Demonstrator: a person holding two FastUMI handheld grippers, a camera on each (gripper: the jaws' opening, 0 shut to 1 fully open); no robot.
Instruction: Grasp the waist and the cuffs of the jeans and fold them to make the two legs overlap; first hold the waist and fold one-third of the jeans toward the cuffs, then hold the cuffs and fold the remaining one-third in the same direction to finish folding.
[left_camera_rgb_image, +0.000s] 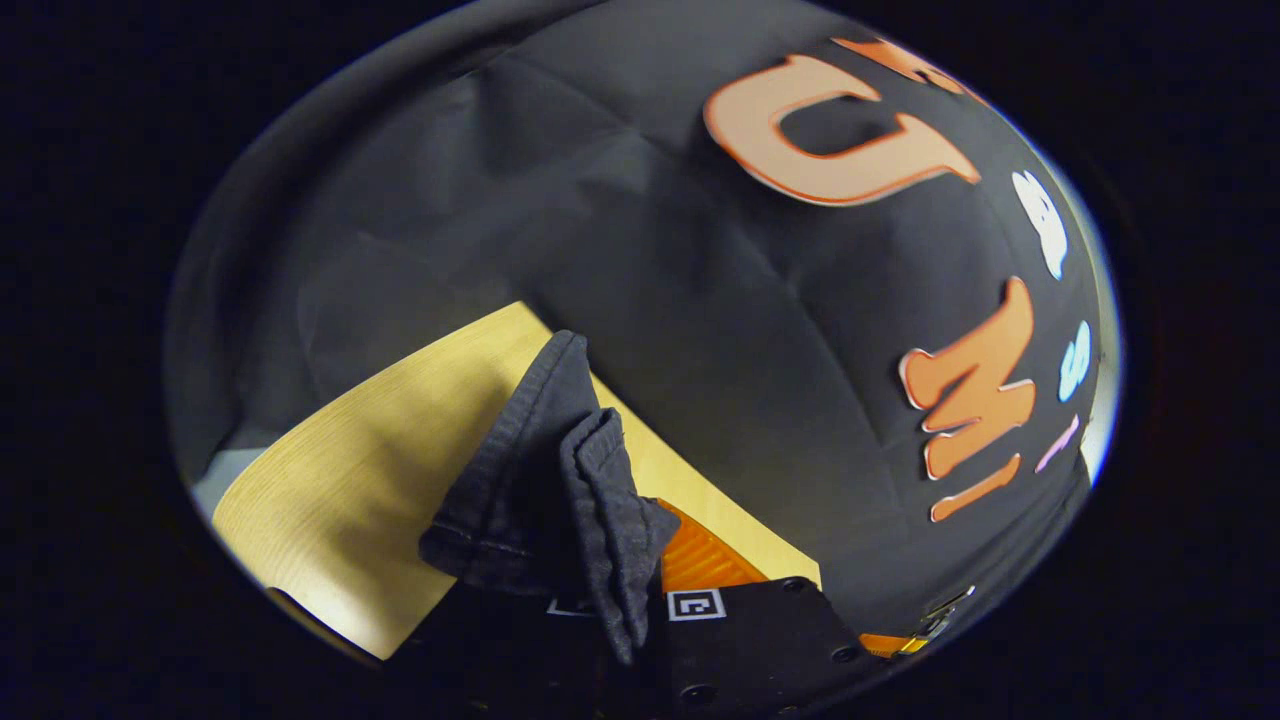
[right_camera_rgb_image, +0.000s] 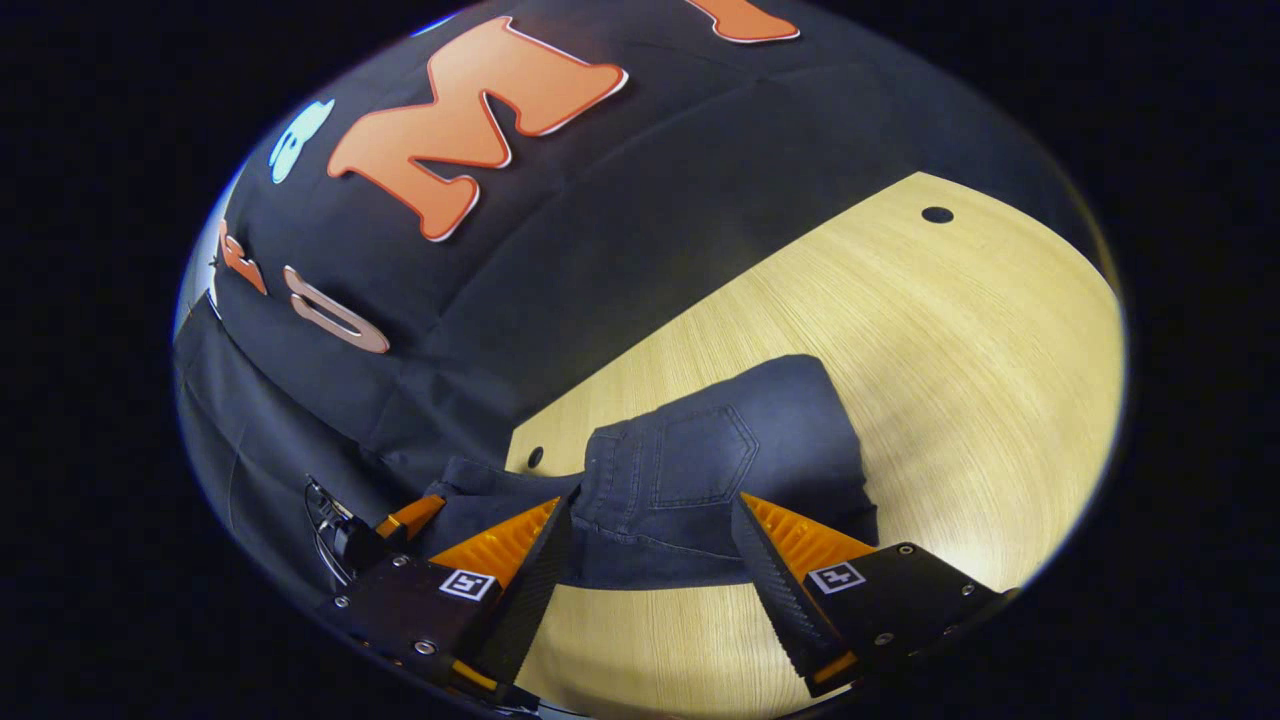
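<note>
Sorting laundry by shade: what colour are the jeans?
Dark, charcoal-black denim, plain with no pattern; the jeans show best in the right gripper view, back pocket facing up.

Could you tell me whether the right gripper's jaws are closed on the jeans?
No, the right gripper stands with its jaws wide apart, the jeans lying between them on the table.

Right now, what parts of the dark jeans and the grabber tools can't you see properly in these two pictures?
- Left gripper view: bunched dark denim jeans cover the left tool, so its grip can't be judged.
- Left gripper view: the pale wooden table is cut off by the picture's edge.
- Right gripper view: the jeans' near edge sits behind the right tool's open fingers; the cuffs can't be picked out.
</note>
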